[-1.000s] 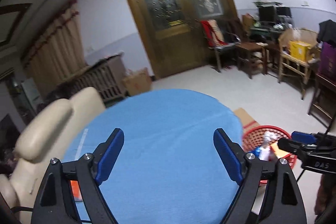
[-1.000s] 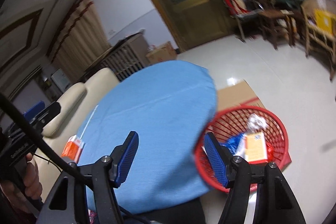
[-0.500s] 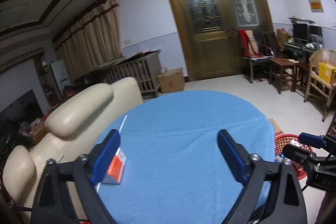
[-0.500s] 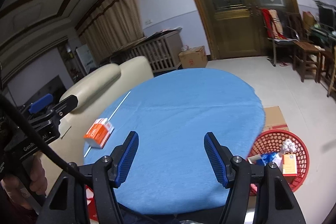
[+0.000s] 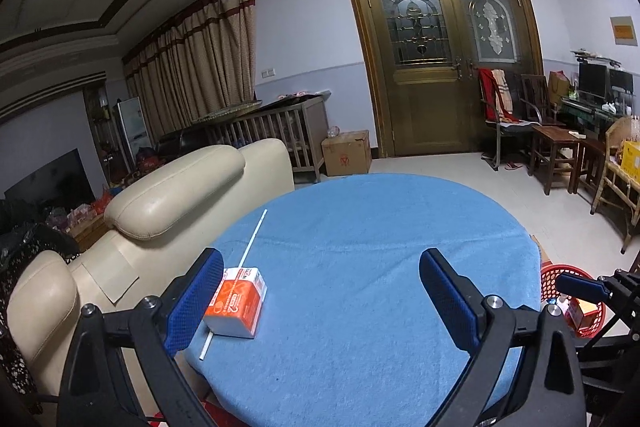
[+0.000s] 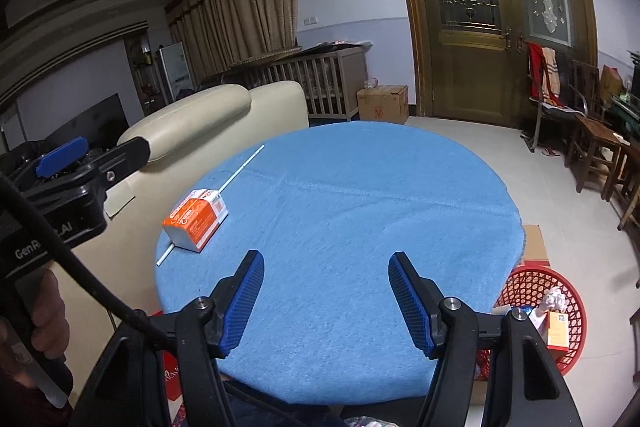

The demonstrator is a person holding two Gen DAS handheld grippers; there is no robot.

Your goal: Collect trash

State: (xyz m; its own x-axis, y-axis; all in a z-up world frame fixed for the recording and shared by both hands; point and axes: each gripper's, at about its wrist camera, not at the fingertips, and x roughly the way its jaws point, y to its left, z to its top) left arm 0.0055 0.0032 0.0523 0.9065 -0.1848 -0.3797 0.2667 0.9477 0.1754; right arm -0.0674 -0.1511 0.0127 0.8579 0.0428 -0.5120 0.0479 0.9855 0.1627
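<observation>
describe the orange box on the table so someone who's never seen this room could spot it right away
Start at the round table with the blue cloth in the middle of the room. Near its edge on the cream sofa's side lies a small orange and white carton, lying across a long thin white stick. It is the only boxy, brightly coloured thing on the cloth; the other trash sits in the red basket on the floor.

Both grippers swung left from red basket (image 6: pixel 536 311); orange carton (image 5: pixel 237 301) now beside left gripper (image 5: pixel 320 299)

Blue tbl (image 6: pixel 360 195): carton (image 6: pixel 196 214); straw (image 6: pixel 240 169)
</observation>
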